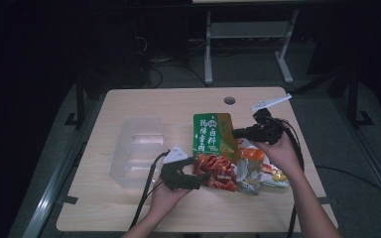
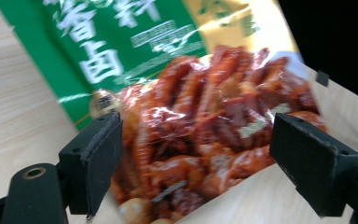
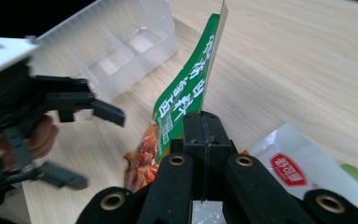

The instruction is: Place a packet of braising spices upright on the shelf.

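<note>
Coming in from 6 o'clock in the high view: two forearms, the left gripper (image 1: 202, 176) standing open at the red end of the green snack packet (image 1: 213, 144), near table centre. At 3 o'clock of the packet, the right gripper (image 1: 236, 133) pinching its edge. At 9 o'clock, lying apart, a clear plastic box (image 1: 136, 148); at 4 o'clock, touching, a white snack bag (image 1: 270, 171).

Showing in the left gripper view: jaws spread wide, the packet (image 2: 205, 121) lying between them, not squeezed.

Showing in the right gripper view: jaws closed tight on the packet (image 3: 186, 93), standing on edge toward 12 o'clock; the box (image 3: 116, 46) at 10 o'clock, the white bag (image 3: 293, 172) at 4 o'clock.
</note>
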